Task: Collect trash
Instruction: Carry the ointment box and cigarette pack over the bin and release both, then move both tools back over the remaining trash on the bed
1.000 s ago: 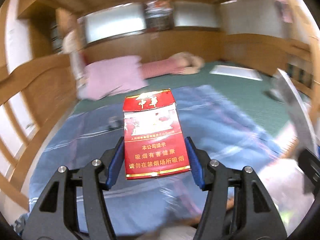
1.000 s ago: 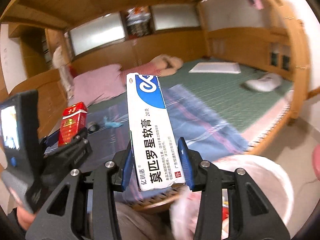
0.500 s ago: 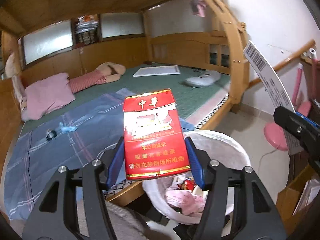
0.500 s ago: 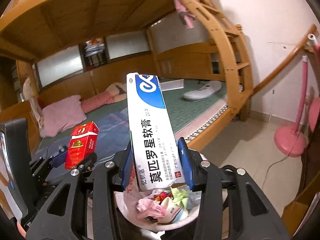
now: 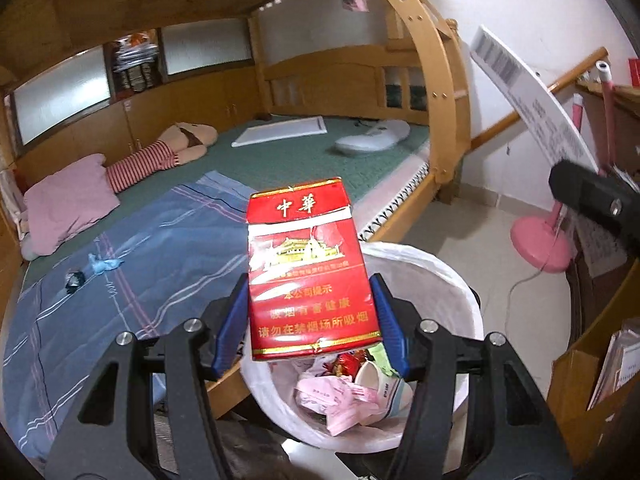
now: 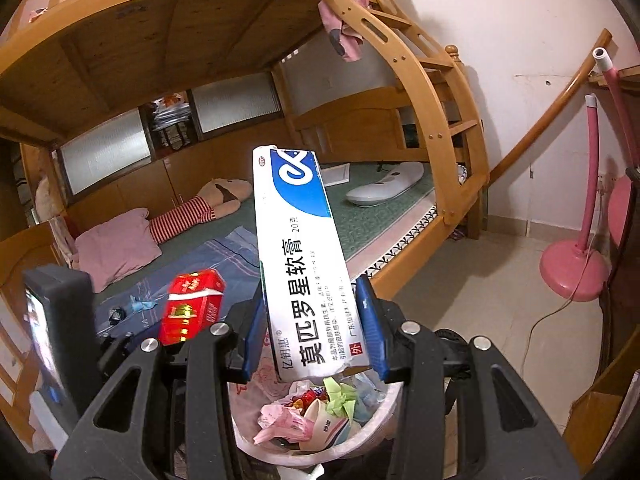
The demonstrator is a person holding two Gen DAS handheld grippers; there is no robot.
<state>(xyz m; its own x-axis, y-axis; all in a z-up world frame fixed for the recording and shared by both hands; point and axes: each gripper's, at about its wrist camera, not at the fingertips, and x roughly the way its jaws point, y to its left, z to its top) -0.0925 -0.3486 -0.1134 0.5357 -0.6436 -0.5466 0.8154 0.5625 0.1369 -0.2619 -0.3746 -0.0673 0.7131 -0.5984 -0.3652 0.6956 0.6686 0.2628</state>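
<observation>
My left gripper (image 5: 310,312) is shut on a red cigarette pack (image 5: 308,268) and holds it upright over the near rim of a white-lined trash bin (image 5: 460,292). My right gripper (image 6: 314,330) is shut on a long white and blue ointment box (image 6: 300,256) and holds it above the same bin (image 6: 360,454), which holds crumpled paper and wrappers. The cigarette pack also shows at the left of the right wrist view (image 6: 192,306). The ointment box also shows at the upper right of the left wrist view (image 5: 528,96).
A wooden bunk bed (image 5: 440,92) with a blue blanket (image 5: 132,272) and a pink pillow (image 5: 68,200) lies behind the bin. A small blue scrap (image 5: 102,264) lies on the blanket. A pink lamp base (image 6: 572,268) stands on the tiled floor at right.
Both grippers have swung right from the bed to above the trash bin, each still holding its item. The bin now sits directly below both.
</observation>
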